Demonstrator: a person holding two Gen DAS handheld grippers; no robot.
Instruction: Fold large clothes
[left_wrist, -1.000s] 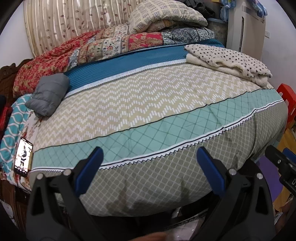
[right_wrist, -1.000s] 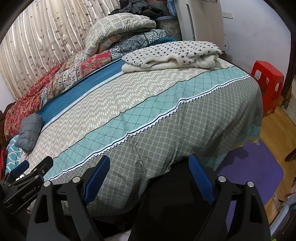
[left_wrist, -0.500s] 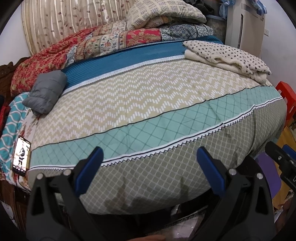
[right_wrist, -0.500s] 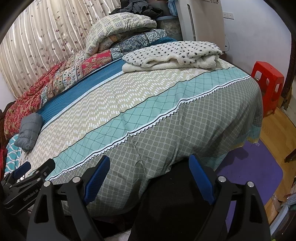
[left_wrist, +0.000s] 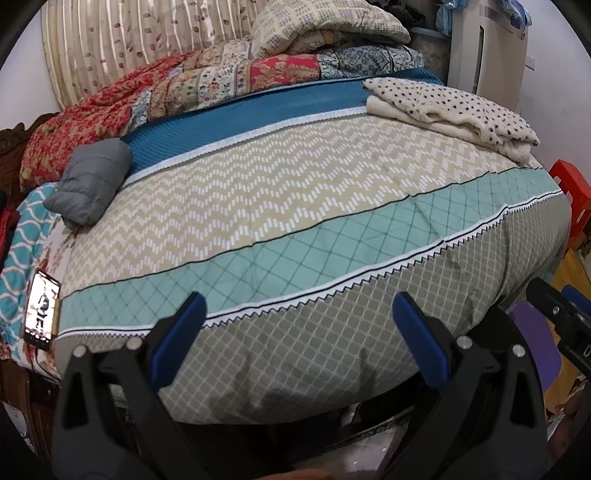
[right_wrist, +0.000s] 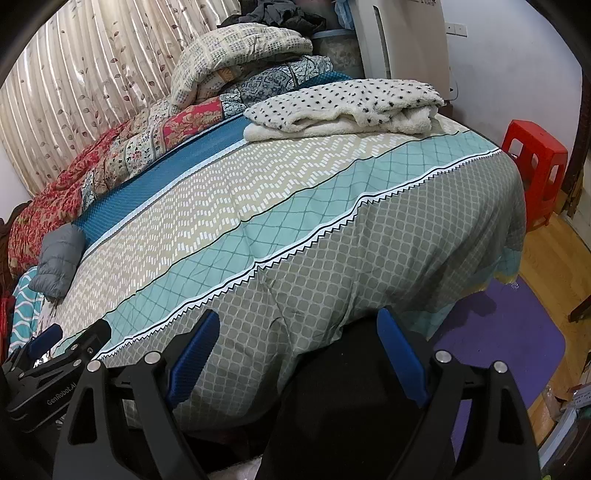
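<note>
A bed covered by a patterned quilt (left_wrist: 295, 192) (right_wrist: 295, 206) fills both views. A folded white fleece garment with black dots (left_wrist: 454, 110) (right_wrist: 351, 107) lies at the far right corner. A folded grey padded jacket (left_wrist: 92, 181) (right_wrist: 59, 262) lies at the left side. My left gripper (left_wrist: 299, 314) is open and empty, held at the near edge of the bed. My right gripper (right_wrist: 299, 328) is open and empty, above the quilt's hanging edge. Each gripper's body shows at the edge of the other's view.
Stacked floral quilts (left_wrist: 177, 88) and a checked duvet (right_wrist: 236, 55) line the far side by the curtain. A lit phone (left_wrist: 42, 310) lies at the bed's left edge. A red stool (right_wrist: 535, 166) and purple mat (right_wrist: 498, 347) are on the floor at right.
Both grippers have drifted slightly, so the bed sits a little differently in view. Jaws stay open and nothing on the bed has moved.
</note>
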